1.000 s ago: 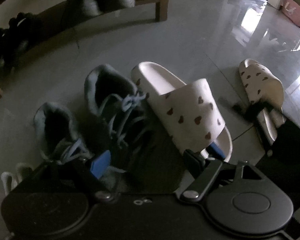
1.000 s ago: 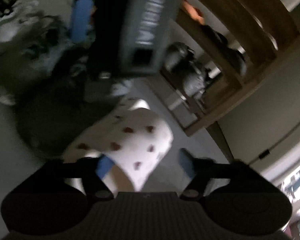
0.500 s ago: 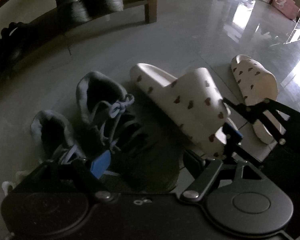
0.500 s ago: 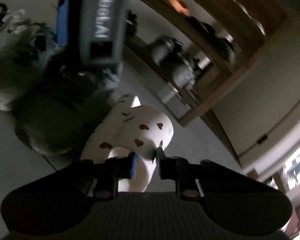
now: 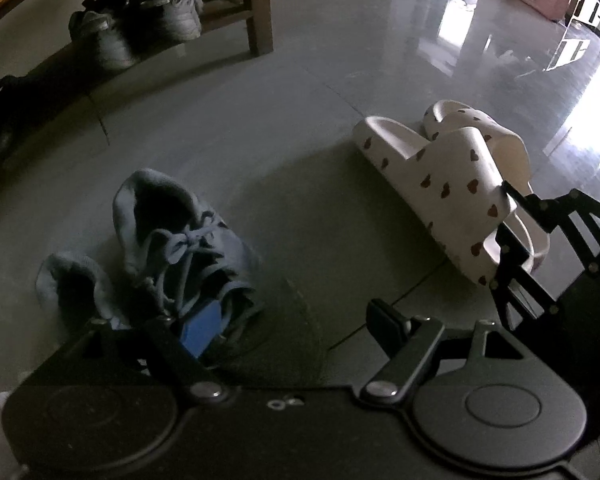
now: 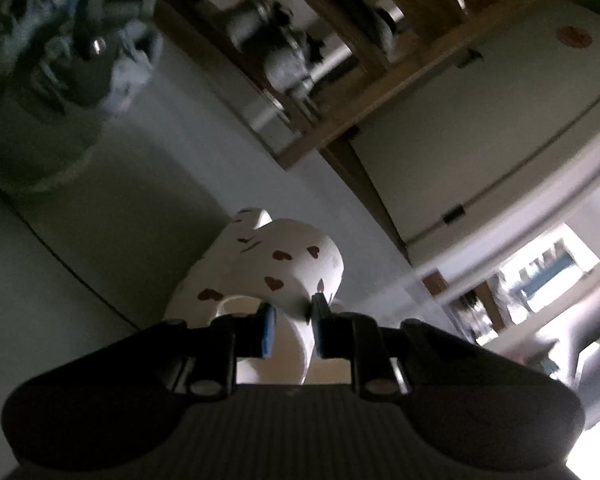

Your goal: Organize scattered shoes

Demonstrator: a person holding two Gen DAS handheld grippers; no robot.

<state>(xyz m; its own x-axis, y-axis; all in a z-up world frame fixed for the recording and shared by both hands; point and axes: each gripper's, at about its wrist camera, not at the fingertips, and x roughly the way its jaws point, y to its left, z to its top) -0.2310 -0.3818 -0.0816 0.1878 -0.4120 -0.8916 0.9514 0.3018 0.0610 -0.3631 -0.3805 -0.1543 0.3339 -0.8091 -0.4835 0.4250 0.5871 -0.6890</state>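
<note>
Second slipper (image 5: 456, 118) mostly hidden.

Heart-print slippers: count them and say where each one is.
2. The near slipper is pinched at its strap by the right gripper; the far slipper lies on the floor just behind it, partly hidden.

light: dim, daylight from far right
glare: on floor (image 5: 480, 40)
blur: right wrist view, maybe motion
edges: fisheye-warped
</note>
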